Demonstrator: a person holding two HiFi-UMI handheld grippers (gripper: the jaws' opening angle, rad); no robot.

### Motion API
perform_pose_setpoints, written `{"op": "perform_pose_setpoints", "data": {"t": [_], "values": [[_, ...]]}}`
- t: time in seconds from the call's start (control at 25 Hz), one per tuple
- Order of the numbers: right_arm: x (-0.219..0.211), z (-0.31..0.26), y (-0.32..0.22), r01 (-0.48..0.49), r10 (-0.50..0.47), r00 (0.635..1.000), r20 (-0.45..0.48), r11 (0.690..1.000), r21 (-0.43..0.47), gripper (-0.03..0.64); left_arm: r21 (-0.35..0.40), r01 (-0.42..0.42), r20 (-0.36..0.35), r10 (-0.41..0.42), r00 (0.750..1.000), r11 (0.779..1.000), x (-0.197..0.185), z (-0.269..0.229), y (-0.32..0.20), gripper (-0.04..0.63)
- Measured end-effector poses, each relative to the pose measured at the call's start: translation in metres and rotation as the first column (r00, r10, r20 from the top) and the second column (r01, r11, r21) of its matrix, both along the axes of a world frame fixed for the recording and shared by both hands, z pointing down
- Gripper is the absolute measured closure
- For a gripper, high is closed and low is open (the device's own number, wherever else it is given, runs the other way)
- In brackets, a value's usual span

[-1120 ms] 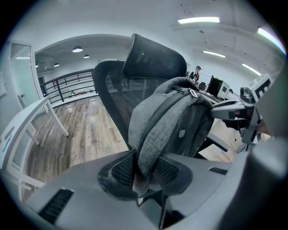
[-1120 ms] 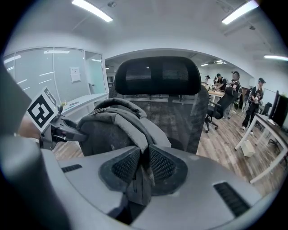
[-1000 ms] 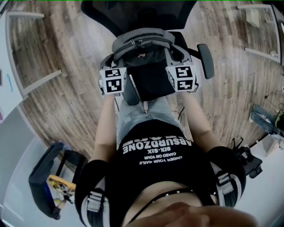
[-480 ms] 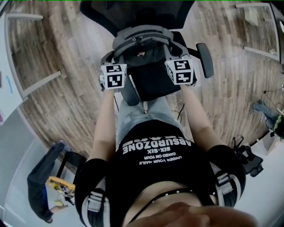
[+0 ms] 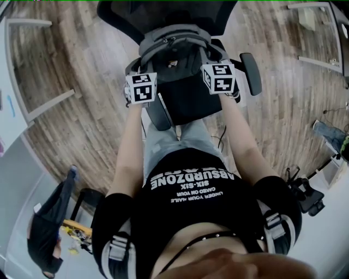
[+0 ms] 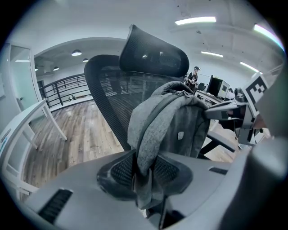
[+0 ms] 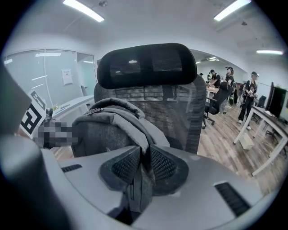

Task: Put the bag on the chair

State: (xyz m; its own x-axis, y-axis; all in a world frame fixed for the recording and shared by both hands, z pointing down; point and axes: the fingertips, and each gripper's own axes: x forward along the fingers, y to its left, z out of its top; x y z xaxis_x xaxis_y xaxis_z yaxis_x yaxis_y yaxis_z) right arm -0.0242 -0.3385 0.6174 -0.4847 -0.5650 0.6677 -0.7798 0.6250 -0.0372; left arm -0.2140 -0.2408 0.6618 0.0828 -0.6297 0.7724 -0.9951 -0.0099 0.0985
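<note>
A grey backpack (image 5: 173,48) is held over the seat (image 5: 191,106) of a black mesh office chair (image 5: 163,13), close in front of the backrest. My left gripper (image 5: 140,73) is shut on the bag's left shoulder strap (image 6: 148,143), which runs down between its ribbed pads (image 6: 123,168). My right gripper (image 5: 215,62) is shut on the other grey strap (image 7: 141,148), pinched between its pads (image 7: 164,164). The bag (image 7: 101,130) stands upright between both grippers. I cannot tell whether its bottom rests on the seat.
The chair's armrests (image 5: 251,73) stick out on both sides of the bag. White table frames (image 5: 38,103) stand at the left and top right. A person (image 5: 49,229) is at the lower left. Several people and desks (image 7: 245,101) are farther off.
Both grippers have carried the bag forward, nearer to the chair's backrest. The person at the lower left has shifted position.
</note>
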Motion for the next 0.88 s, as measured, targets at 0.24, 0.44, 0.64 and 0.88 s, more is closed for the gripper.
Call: {"op": "perform_pose_setpoints", "data": {"t": [0.24,0.44,0.64,0.88], "values": [[0.0,0.009,-0.016,-0.023,0.023,1.0,0.001,0.999,0.024,0.545,0.016,-0.016,0.026,0.016,1.0,1.0,0.0,0.005,-0.013,0.503],[-0.013,0.015,-0.031,-0.031,0.03,0.999,0.038,0.999,0.016,0.54,0.005,-0.007,0.017,0.007,1.0,1.0,-0.012,0.013,-0.024,0.503],[-0.017,0.022,-0.046,-0.05,0.051,0.997,0.058,0.999,-0.01,0.532,-0.005,-0.026,0.039,0.026,0.999,1.0,-0.016,0.018,-0.034,0.503],[-0.014,0.025,-0.056,-0.063,0.065,0.995,0.074,0.997,-0.032,0.527,0.013,-0.046,0.049,0.045,0.998,0.999,-0.015,0.019,-0.042,0.495]]}}
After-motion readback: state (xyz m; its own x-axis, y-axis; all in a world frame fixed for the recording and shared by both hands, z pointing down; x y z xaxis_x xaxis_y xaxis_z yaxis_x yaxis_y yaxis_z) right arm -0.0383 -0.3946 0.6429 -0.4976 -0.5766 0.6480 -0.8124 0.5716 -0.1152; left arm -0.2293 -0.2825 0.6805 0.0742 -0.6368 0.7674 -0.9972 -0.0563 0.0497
